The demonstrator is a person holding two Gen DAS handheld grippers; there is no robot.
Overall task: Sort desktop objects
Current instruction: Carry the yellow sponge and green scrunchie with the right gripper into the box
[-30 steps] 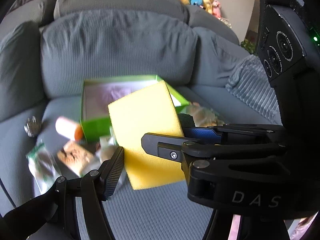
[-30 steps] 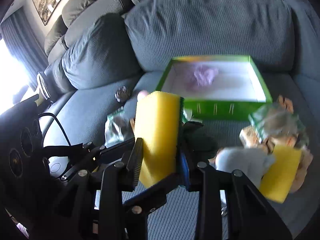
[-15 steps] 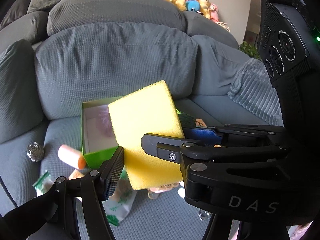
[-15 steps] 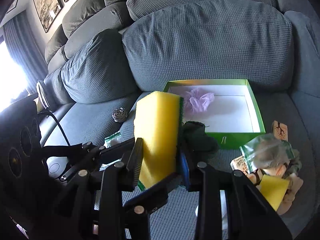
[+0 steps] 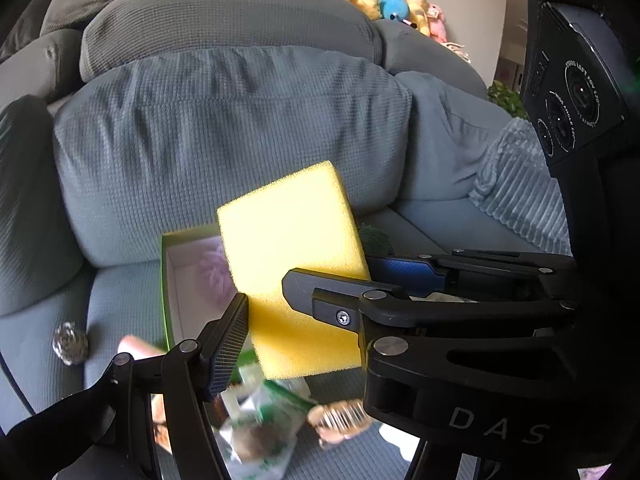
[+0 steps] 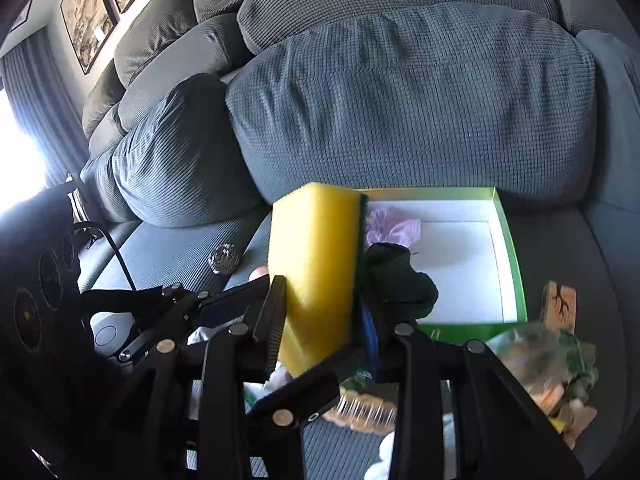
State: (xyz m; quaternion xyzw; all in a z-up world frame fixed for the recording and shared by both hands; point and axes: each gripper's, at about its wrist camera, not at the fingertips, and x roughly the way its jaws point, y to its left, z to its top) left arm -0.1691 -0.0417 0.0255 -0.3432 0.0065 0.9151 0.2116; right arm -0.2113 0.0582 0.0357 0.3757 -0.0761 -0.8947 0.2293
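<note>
1. Right wrist view: right gripper (image 6: 320,312) clamped on a yellow sponge (image 6: 316,264), pads pressing both faces, dark green scouring side against the blue pad.
2. Sponge held upright above the grey sofa seat (image 6: 180,248), in front of the green box (image 6: 508,248).
3. Inside that box: a crumpled lilac bag (image 6: 394,228) on the white floor.
4. Left wrist view: left gripper (image 5: 304,320) half open, nothing gripped; the sponge (image 5: 292,248) sits between its fingers, carried by the other tool.
5. Steel scourer (image 5: 70,343) alone on the seat at left; blurred snack packets (image 5: 260,436) scattered below.
</note>
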